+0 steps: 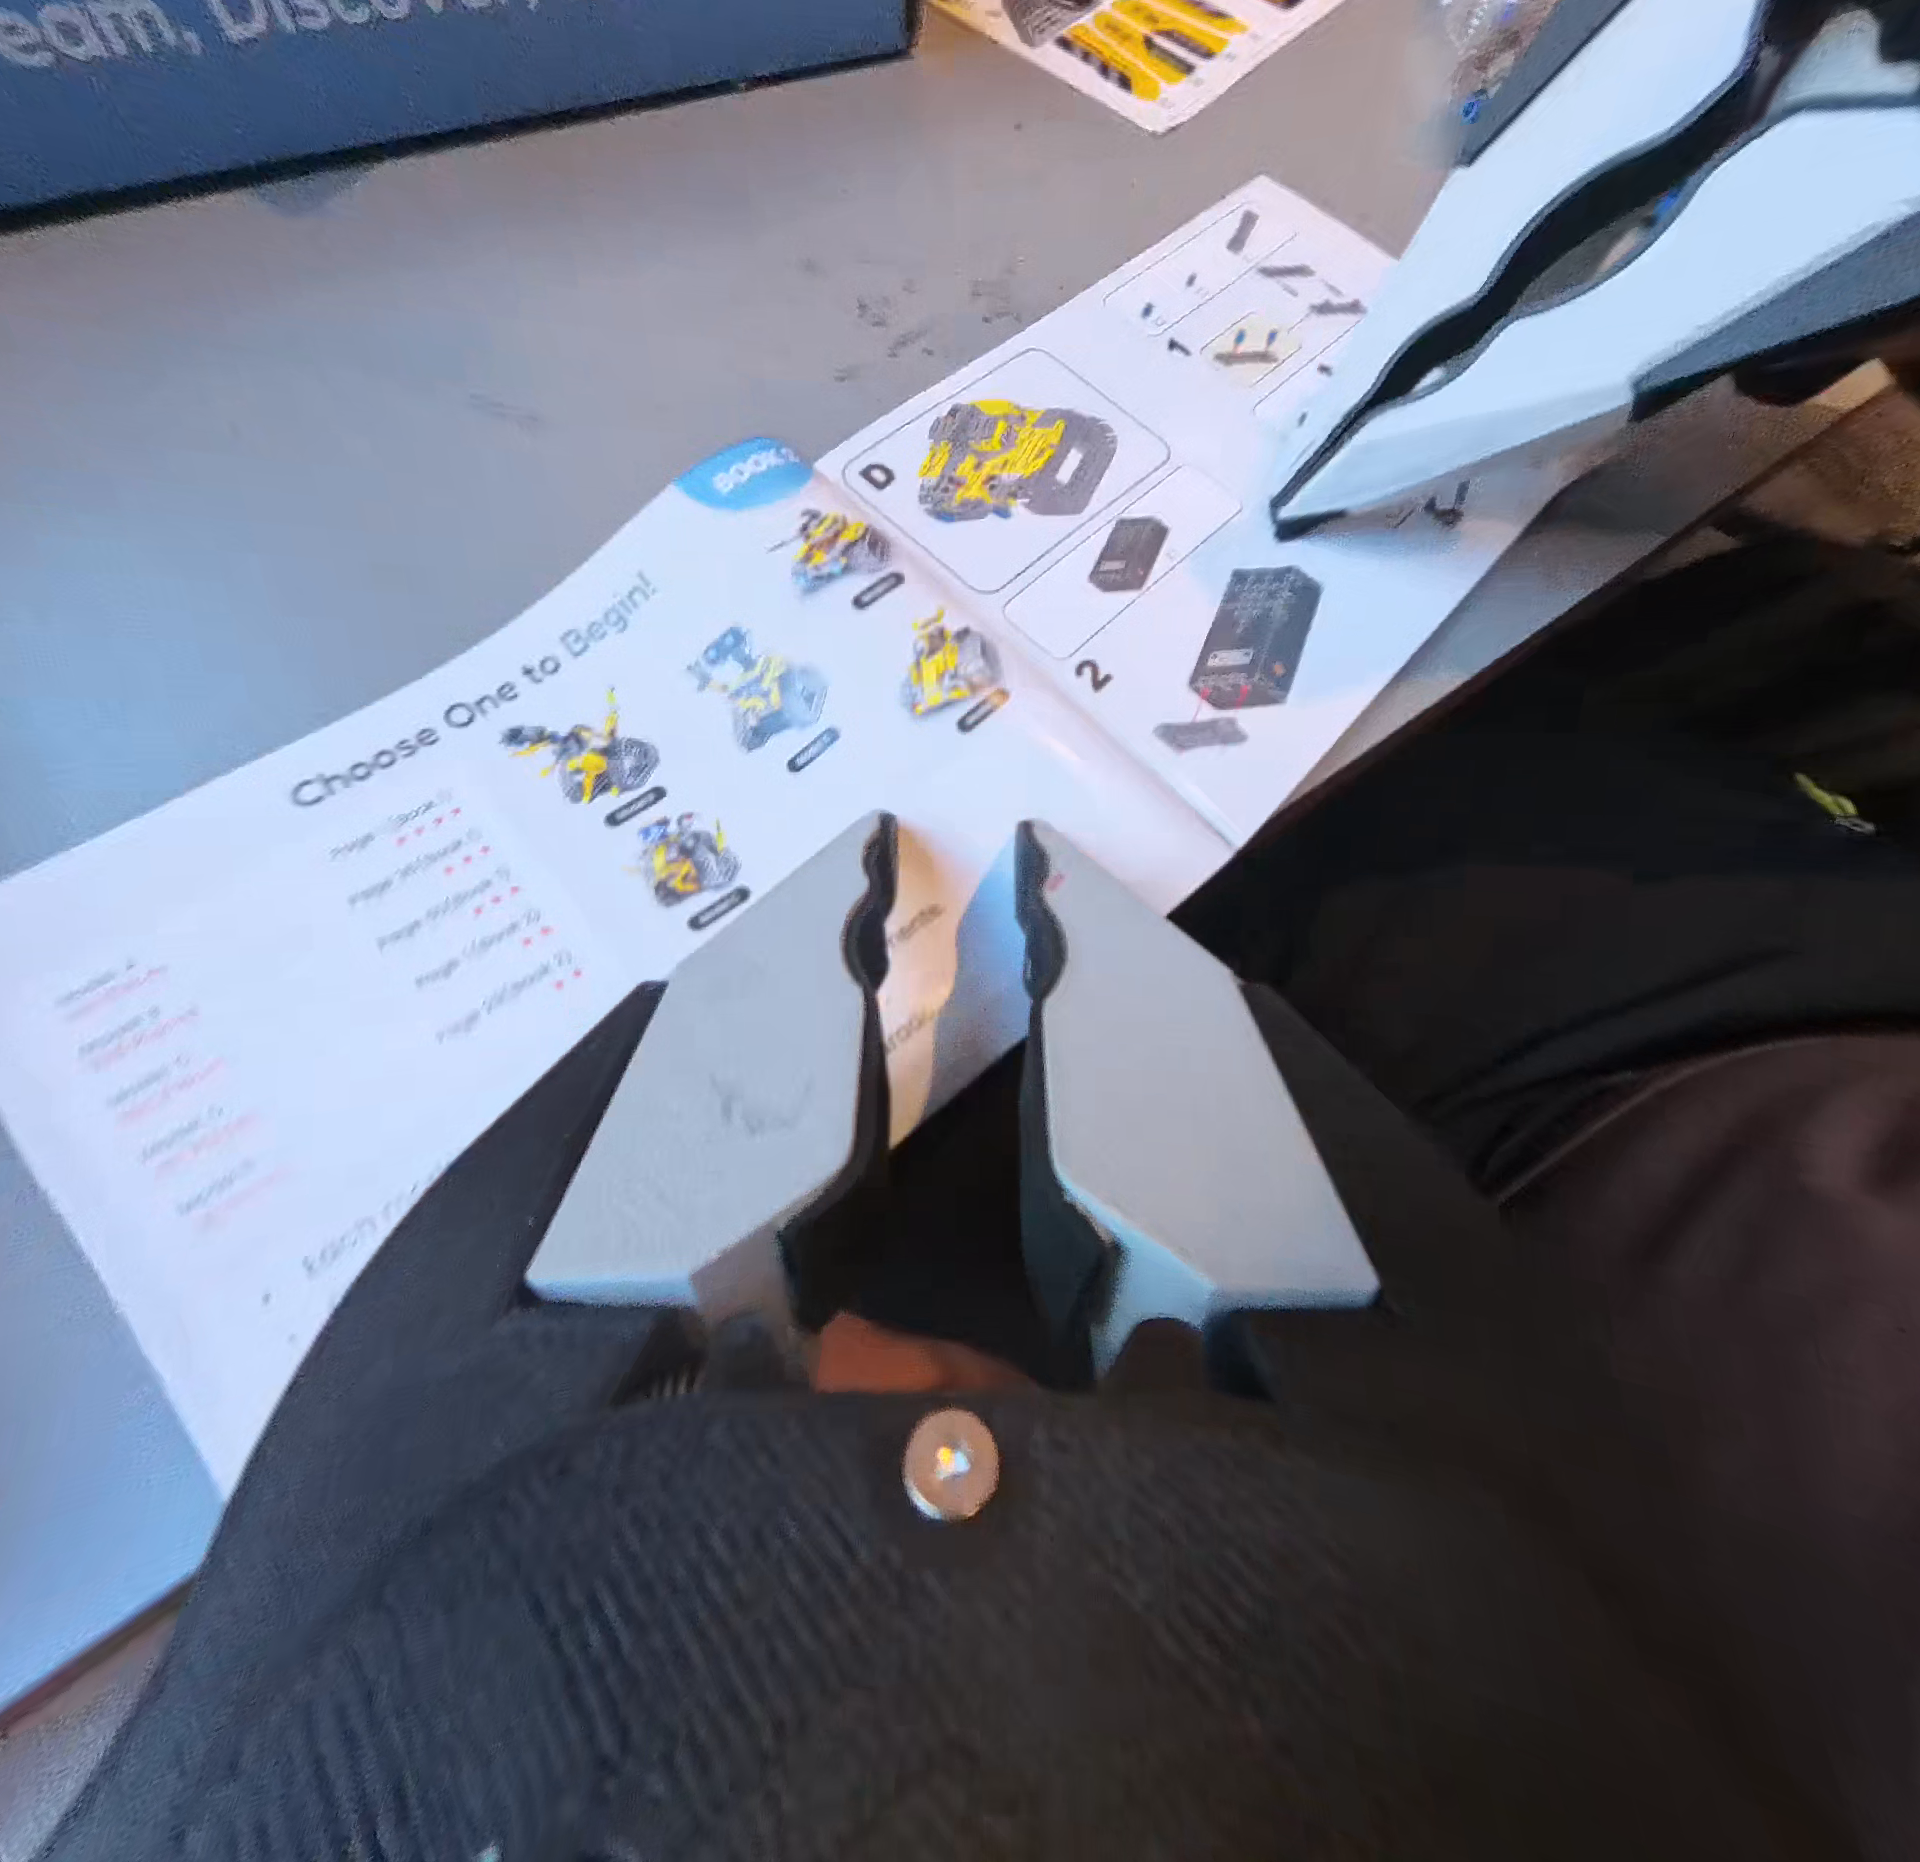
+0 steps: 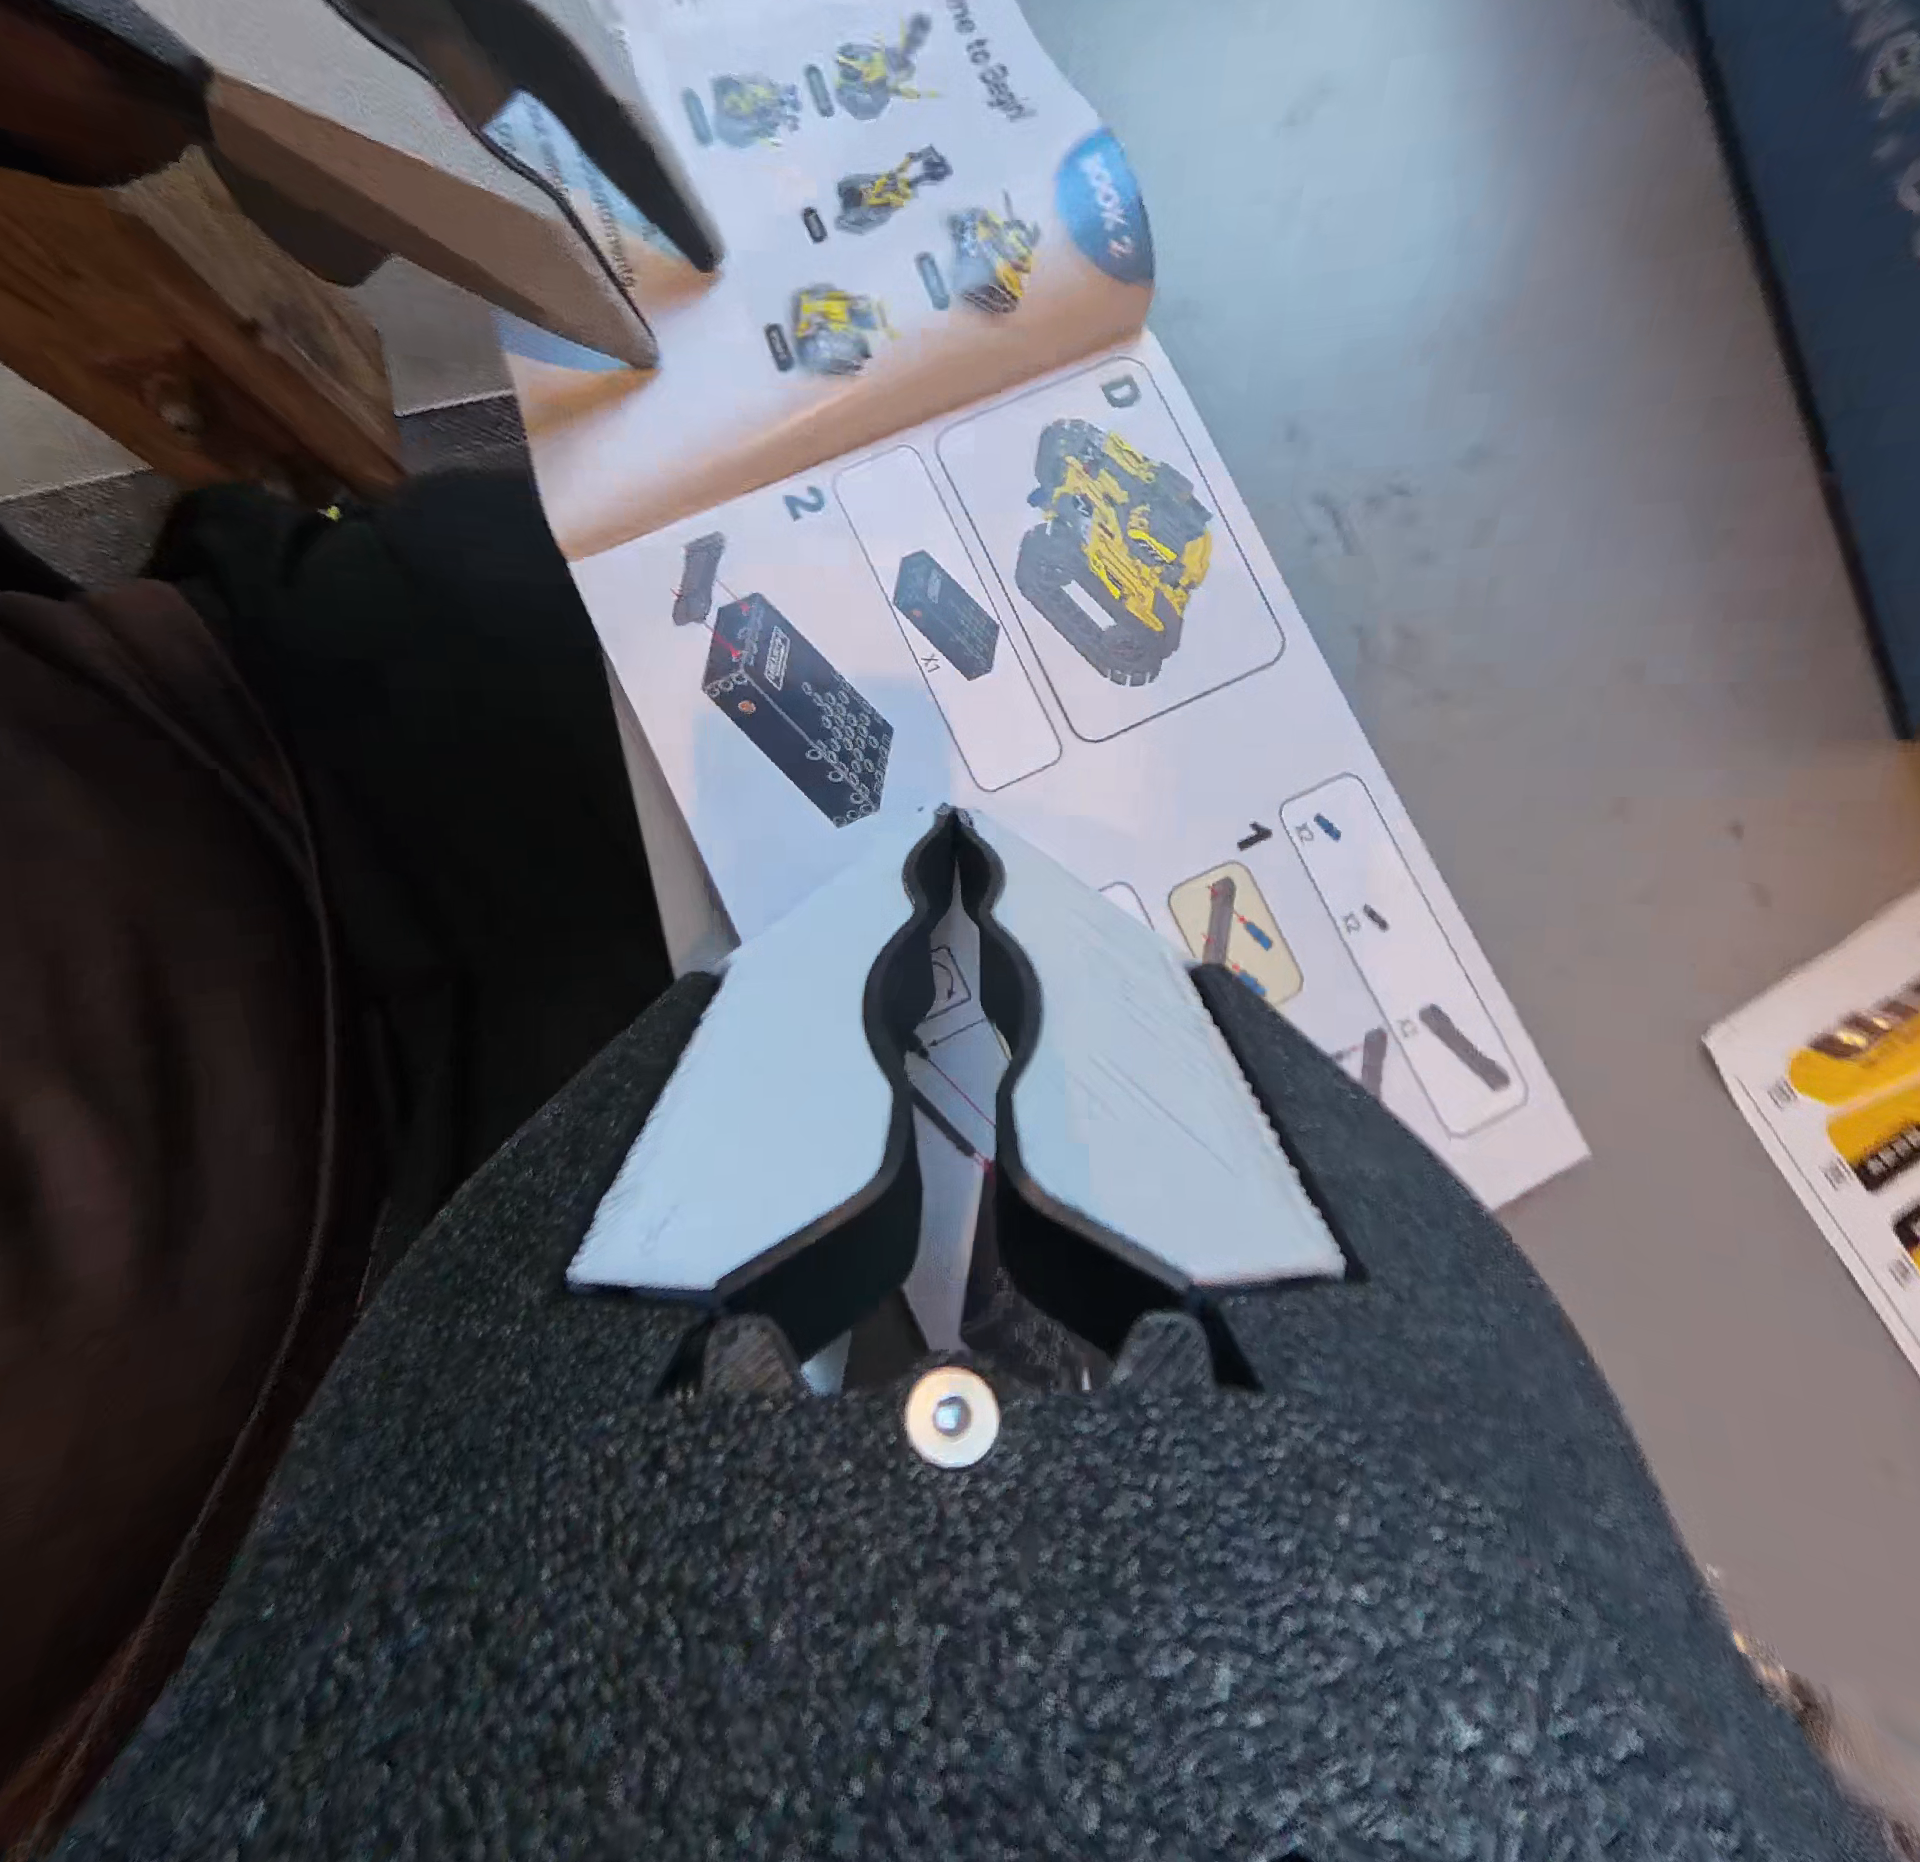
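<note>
An open instruction booklet [image 1: 727, 773] with pictures of yellow models lies on the grey table [image 1: 416, 410] along its near edge. My left gripper [image 1: 958, 836] hovers low over the left page. Its jaws stand apart, with only the page showing between them. My right gripper [image 2: 951, 817] is shut, with its fingertips together and touching the right page of the booklet [image 2: 1143, 825]. I cannot tell whether any paper is pinched. The right gripper also shows in the left wrist view [image 1: 1288, 513], and the left gripper in the right wrist view [image 2: 675, 306].
A dark blue box [image 1: 416, 67] stands at the far side of the table and also shows in the right wrist view [image 2: 1829, 358]. A printed sheet with yellow and black shapes [image 1: 1143, 25] lies beyond the booklet. A person's dark clothing [image 1: 1558, 877] is at the near table edge.
</note>
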